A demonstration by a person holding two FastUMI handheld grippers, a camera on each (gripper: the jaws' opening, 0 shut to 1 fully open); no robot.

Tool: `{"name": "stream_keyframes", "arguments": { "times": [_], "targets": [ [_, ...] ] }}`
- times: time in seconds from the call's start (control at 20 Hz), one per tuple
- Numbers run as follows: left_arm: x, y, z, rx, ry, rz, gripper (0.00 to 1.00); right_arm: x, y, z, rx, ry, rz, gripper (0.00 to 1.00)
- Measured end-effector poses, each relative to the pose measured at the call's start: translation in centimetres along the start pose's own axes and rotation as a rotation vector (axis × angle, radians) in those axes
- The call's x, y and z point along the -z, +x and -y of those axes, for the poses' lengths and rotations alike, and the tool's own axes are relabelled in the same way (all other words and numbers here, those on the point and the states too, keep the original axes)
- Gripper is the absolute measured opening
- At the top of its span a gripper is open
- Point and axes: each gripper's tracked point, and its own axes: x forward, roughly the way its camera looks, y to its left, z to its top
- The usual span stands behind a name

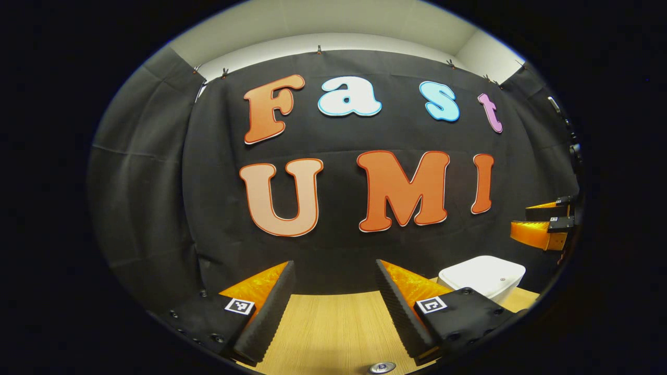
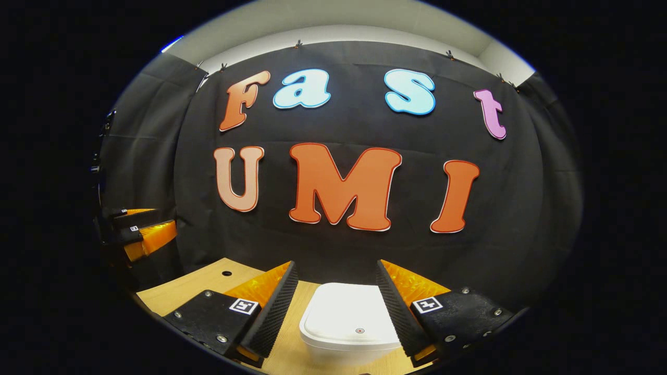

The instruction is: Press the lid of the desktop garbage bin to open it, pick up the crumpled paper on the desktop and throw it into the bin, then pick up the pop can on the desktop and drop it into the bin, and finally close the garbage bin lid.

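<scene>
two fisheye views look along a pale wooden desktop (image 1: 333, 328) toward a black cloth wall hung at the far end of a booth, with a strip of white wall above the cloth.

in the left gripper view, the left gripper (image 1: 334, 304) sits at the near bottom of the view, its two ribbed fingers (image 1: 271, 312) spread wide with bare desktop between them and nothing held. to the right and a little farther off stands the white garbage bin (image 1: 484, 276), its lid down and flat, with a small round button on top. at the far right edge, raised above the bin, the right gripper (image 1: 542, 221) shows from the side; its two fingers lie one above the other, a narrow gap between them. a small round metal fitting (image 1: 382, 367) is set into the desktop at the very near edge.

in the right gripper view, the right gripper (image 2: 336, 302) also has its fingers (image 2: 273, 310) spread wide, gripping nothing. the garbage bin (image 2: 349, 325) stands on the desktop (image 2: 198, 286) directly ahead, seen in the gap between the two fingers, lid closed, its small button facing up near the front edge. whether the fingers touch the bin cannot be told. at the far left edge the left gripper (image 2: 138, 234) shows from the side, above the desktop. a small dark hole (image 2: 226, 273) marks the desktop on the left.
</scene>
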Motion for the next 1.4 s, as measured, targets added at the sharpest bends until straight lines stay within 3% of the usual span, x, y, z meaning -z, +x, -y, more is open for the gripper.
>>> {"name": "stream_keyframes", "arguments": {
  "times": [0.15,0.35,0.45,0.5,0.65,0.8,1.05,1.4],
  "targets": [
    [0.2,-0.1,-0.1,-0.005,-0.003,-0.006,0.99,0.1,0.2,0.6,0.013,-0.003,-0.016,0.92],
    [0.7,-0.4,-0.7,-0.025,-0.004,-0.015,0.99,2.1,0.7,1.7,0.032,0.030,-0.072,0.81],
    [0.8,-0.6,-0.9,-0.035,-0.002,-0.022,0.99,3.2,1.0,2.3,0.043,0.058,-0.104,0.71],
    [1.0,-0.7,-1.0,-0.041,-0.002,-0.026,0.97,3.7,1.1,2.2,0.032,0.078,-0.123,0.63],
    [1.5,-1.0,-1.2,-0.053,0.000,-0.041,0.97,5.5,1.2,1.6,-0.011,0.122,-0.165,0.51],
    [2.1,-1.0,-1.2,-0.063,0.004,-0.060,0.97,7.5,1.6,2.3,0.008,0.096,-0.204,0.29],
    [3.1,-1.7,-1.2,-0.084,0.011,-0.097,1.00,10.9,2.1,3.4,0.036,0.104,-0.278,0.02],
    [4.2,-2.5,-1.2,-0.122,0.031,-0.141,1.00,14.6,2.5,3.1,-0.008,0.108,-0.365,0.01]
  ]
}}
